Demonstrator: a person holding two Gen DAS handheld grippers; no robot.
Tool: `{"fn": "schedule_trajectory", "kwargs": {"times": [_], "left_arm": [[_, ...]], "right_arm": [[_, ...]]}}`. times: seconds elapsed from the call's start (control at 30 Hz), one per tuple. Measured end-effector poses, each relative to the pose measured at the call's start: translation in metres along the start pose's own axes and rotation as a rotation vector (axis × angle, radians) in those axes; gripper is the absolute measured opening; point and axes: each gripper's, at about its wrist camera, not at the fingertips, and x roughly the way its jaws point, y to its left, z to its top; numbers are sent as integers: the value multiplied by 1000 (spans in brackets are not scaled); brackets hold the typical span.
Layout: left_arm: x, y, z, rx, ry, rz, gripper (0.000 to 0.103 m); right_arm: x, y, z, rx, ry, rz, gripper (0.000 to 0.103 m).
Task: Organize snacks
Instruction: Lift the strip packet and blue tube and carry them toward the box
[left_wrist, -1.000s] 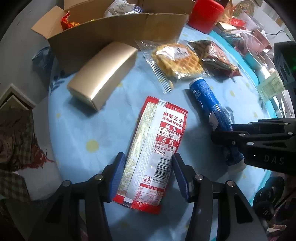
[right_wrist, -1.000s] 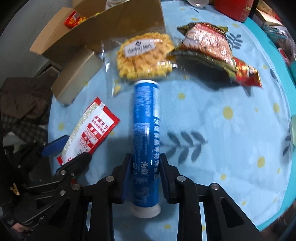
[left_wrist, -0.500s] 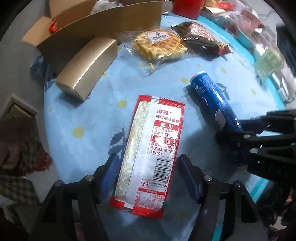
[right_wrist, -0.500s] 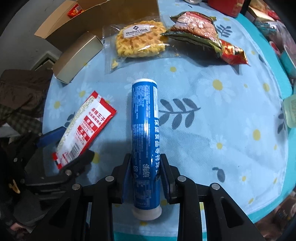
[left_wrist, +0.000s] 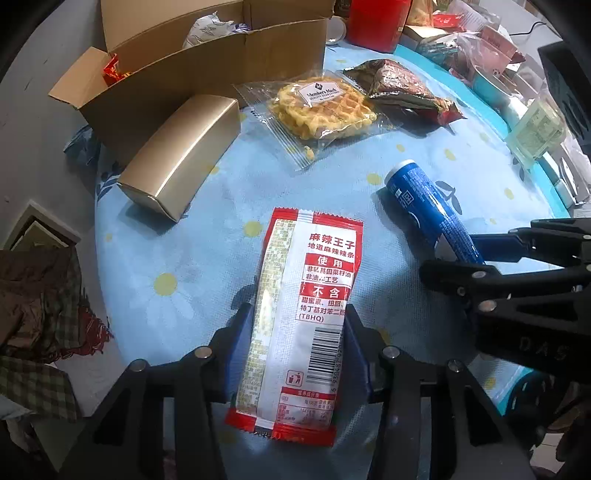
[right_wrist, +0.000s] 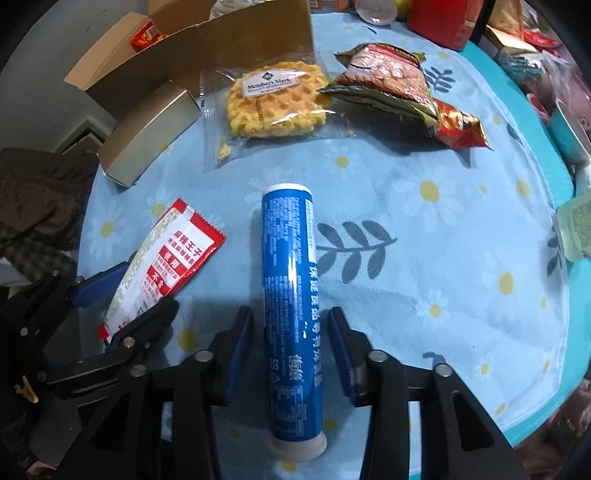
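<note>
A red and white snack packet (left_wrist: 306, 295) lies flat on the blue daisy tablecloth (left_wrist: 177, 266). My left gripper (left_wrist: 295, 332) straddles its lower half, its jaws closing, with both blue pads against the packet's long edges. A blue tube (right_wrist: 291, 295) with a white cap lies on the cloth between the fingers of my right gripper (right_wrist: 291, 332). That gripper's jaws are opening, with a gap between each pad and the tube. The right wrist view shows the packet (right_wrist: 173, 254) in the left gripper (right_wrist: 129, 295) at lower left. In the left wrist view the tube (left_wrist: 424, 206) runs into the right gripper (left_wrist: 454, 254).
An open cardboard box (left_wrist: 207, 74) holding snacks stands at the far left, with a gold box (left_wrist: 181, 151) lying in front of it. A wrapped waffle (left_wrist: 321, 107) and a dark crisp bag (left_wrist: 402, 88) lie beyond. A red canister (left_wrist: 376, 18) and clutter line the far right edge.
The right jaws have parted and let go of the blue tube. The left jaws widened, then narrowed onto the packet's edges. Neither gripper has shifted much.
</note>
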Motion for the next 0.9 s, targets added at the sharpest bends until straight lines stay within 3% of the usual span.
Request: {"fn": "schedule_trajectory", "kwargs": {"times": [0.3, 0.33, 0.37, 0.4, 0.9], "left_arm": [[0, 2, -1, -5, 0, -8, 47], [0, 2, -1, -7, 0, -10, 47], [0, 3, 0, -10, -1, -13, 47], [-1, 4, 1, -11, -1, -17, 46], [-34, 8, 7, -43, -38, -52, 45]], "right_arm": [[8, 15, 6, -17, -23, -45, 44], [8, 17, 6, -21, -26, -51, 41], [7, 15, 5, -26, -29, -62, 28], [7, 16, 5, -32, -33, -69, 28], [-17, 5, 0, -11, -24, 31, 28]]}}
